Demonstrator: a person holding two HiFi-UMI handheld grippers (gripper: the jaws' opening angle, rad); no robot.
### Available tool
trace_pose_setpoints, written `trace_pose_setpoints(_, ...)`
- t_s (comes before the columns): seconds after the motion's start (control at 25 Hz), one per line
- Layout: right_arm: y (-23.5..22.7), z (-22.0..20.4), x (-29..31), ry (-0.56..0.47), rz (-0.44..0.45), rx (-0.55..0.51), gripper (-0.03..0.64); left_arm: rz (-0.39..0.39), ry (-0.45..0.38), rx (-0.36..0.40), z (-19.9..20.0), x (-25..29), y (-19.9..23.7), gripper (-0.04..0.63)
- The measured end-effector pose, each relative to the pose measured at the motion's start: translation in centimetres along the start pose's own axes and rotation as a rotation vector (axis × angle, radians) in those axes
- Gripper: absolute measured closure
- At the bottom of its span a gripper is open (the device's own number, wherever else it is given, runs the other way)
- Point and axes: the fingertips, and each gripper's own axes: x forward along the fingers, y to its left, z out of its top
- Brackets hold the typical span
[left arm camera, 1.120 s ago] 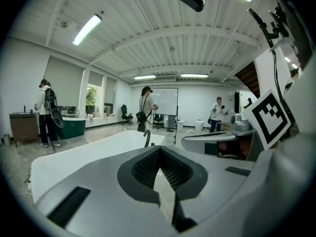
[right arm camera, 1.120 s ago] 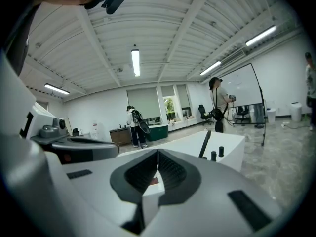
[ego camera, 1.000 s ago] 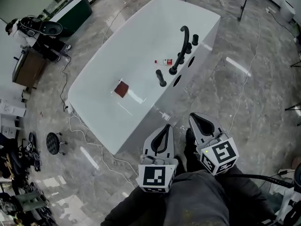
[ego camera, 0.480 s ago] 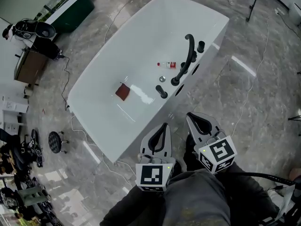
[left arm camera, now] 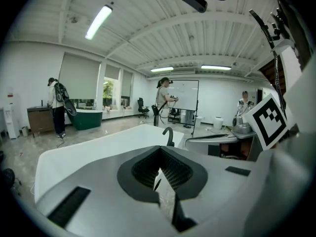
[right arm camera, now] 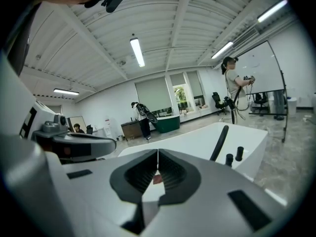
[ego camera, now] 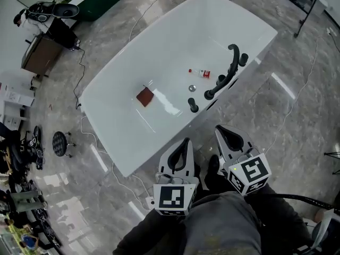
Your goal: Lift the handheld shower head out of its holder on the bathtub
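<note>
Looking down in the head view, what do you count?

One white bathtub (ego camera: 175, 41), slanting across the middle of the frame on a grey marbled floor (ego camera: 297, 142). Inside it lie one red cloth (ego camera: 144, 96), one small bottle (ego camera: 200, 73) and one round drain (ego camera: 192, 88). Black fittings stand along its lower-right rim: one curved spout (ego camera: 234, 62) and, lowest in the row, the handheld shower head (ego camera: 193, 105), upright on the rim.

And the tongs?

Two, low in the frame. The left tongs (ego camera: 187, 141) and the right tongs (ego camera: 219, 130) both sit below the tub's rim, well apart from the shower head.

The left gripper view?

The left tongs (left arm camera: 159, 154) are pressed together, pinching nothing. Past them the tub runs to the one hooked spout (left arm camera: 169, 135) at centre. Three people (left arm camera: 165, 95) stand far back.

The right gripper view?

The right tongs (right arm camera: 158, 154) are pressed together too, and empty. The red cloth (right arm camera: 157, 178) shows through the slit under the tips. At right, on the tub's rim, are one slanted black bar (right arm camera: 219, 142) and two black stubs (right arm camera: 229, 159). I cannot tell which of them is the shower head. Three people again.
</note>
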Motion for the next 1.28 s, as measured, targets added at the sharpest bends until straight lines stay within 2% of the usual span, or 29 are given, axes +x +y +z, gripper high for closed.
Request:
trace_pose_setpoints(0.2, 0.5, -0.2, 2.6, 0.016, 0.009, -0.007, 0.612, 0.006, 0.002, -0.019, -0.9, 0.7, 2.3, 0.592)
trace_pose_setpoints(0.36, 1.1, 1.3, 4.8, 0.009, 0.011, -0.024, 0.612, 0.005, -0.020, -0.022, 0.8, 1.3, 4.3, 0.592)
trace_pose_setpoints(0.56, 1.6, 1.9, 7.5, 0.013, 0.003, -0.028, 0.612, 0.000, -0.013, -0.028, 0.9, 2.3, 7.0, 0.592)
trace_pose_setpoints(0.8, 1.1, 2.5, 10.1, 0.011, -0.028, -0.021, 0.612, -0.039, -0.024, -0.048, 2.1, 4.5, 8.9, 0.592)
trace_pose_setpoints(1.28, 0.7, 4.2, 14.7, -0.020, -0.095, -0.025, 0.612, -0.080, -0.022, 0.000, 3.0, 6.9, 13.6, 0.592)
